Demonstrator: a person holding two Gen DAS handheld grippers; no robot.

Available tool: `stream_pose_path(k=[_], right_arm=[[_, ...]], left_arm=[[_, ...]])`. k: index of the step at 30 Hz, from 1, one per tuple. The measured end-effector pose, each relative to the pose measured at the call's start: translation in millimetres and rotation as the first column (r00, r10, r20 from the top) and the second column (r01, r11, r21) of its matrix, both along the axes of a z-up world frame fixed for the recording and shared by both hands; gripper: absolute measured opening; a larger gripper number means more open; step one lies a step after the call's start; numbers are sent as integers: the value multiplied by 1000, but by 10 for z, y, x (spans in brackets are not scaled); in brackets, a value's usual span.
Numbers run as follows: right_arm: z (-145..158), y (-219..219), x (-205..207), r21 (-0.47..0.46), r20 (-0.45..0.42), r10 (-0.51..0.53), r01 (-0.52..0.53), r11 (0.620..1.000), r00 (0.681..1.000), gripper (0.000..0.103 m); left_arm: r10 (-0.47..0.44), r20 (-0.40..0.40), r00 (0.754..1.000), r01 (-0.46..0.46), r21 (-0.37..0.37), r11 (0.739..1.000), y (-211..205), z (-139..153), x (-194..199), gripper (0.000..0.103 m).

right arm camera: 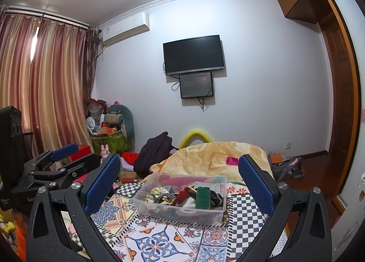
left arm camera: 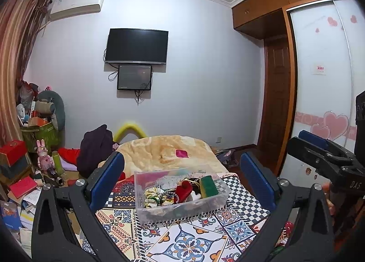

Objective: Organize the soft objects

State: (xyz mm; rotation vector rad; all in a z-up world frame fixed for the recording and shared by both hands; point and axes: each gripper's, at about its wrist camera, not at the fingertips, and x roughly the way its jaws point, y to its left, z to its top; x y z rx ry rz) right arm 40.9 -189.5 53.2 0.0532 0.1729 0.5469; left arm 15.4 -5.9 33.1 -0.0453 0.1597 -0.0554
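A clear plastic bin (left arm camera: 214, 202) stands on a patterned cloth (left arm camera: 189, 241). It holds a green sponge (left arm camera: 208, 185), a red soft item (left arm camera: 185, 190), a cream scrunchie (left arm camera: 151, 195) and other small soft things. My left gripper (left arm camera: 182, 182) is open and empty, above and in front of the bin. My right gripper (right arm camera: 180, 184) is open and empty too, with the same bin (right arm camera: 159, 207) and green sponge (right arm camera: 202, 197) between its fingers in view. Each gripper shows in the other's view, the right one (left arm camera: 319, 148) and the left one (right arm camera: 59, 154).
A beige blanket (left arm camera: 164, 150) lies beyond the bin. A dark garment (left arm camera: 95, 148) and a yellow foam tube (left arm camera: 129, 129) lie behind it. Boxes, books and toys are piled at the left (left arm camera: 27, 170). A wardrobe (left arm camera: 324, 79) and a door (left arm camera: 276, 102) stand at the right.
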Motion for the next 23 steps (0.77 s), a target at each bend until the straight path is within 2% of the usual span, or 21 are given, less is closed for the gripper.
stream_pose_path(k=[23], right_arm=[[-3,-9,19,-10,-7,5,-5,1000,1000,103]], left_arm=[[-19,-8,1000,19,-20,1000,-1,38,-24,103]])
